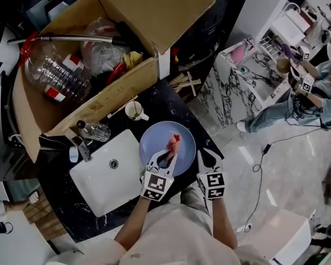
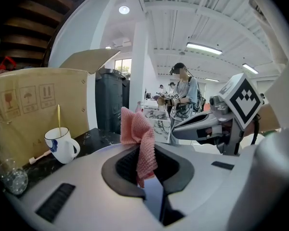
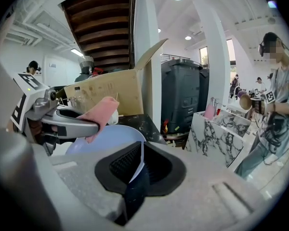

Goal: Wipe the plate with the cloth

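A pale blue plate (image 1: 179,134) is held over the black counter beside the sink. My left gripper (image 1: 168,154) is over the plate's near half, shut on a pink cloth (image 1: 174,142) that sticks up from its jaws. In the left gripper view the cloth (image 2: 138,137) hangs pinched between the pads. My right gripper (image 1: 202,155) is shut on the plate's right rim. In the right gripper view the thin rim of the plate (image 3: 111,137) runs between the jaws, and the left gripper (image 3: 62,122) with the cloth (image 3: 102,110) lies over the plate.
A white sink (image 1: 107,170) lies left of the plate. Behind it are a mug (image 1: 134,110), a small bottle (image 1: 94,130) and a big cardboard box (image 1: 154,10) of bottles and bags. A marble-patterned unit (image 1: 237,76) and a seated person (image 1: 309,93) are to the right.
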The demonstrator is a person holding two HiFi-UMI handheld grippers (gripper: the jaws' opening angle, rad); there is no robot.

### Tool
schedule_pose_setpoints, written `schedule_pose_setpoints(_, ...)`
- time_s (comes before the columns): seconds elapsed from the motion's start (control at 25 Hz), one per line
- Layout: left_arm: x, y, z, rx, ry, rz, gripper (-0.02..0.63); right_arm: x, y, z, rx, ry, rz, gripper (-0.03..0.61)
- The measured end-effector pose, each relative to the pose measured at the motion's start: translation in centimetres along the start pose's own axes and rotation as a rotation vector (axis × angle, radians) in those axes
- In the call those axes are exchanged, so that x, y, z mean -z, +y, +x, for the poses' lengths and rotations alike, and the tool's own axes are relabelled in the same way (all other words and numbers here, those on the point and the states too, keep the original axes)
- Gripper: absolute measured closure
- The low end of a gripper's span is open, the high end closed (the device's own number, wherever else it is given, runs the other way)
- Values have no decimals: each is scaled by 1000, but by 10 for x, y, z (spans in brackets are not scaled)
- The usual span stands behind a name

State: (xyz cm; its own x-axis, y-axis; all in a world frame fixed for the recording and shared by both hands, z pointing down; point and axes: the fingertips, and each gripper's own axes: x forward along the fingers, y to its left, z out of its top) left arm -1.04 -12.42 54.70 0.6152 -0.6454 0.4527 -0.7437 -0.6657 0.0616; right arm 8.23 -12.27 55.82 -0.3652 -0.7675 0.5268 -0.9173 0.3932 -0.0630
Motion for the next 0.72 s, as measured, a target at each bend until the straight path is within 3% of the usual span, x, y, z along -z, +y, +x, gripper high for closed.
schedule_pose_setpoints(0.72, 26, -4, 45, -20, 122, -21, 584, 33, -9, 45, -129, 138, 51, 538)
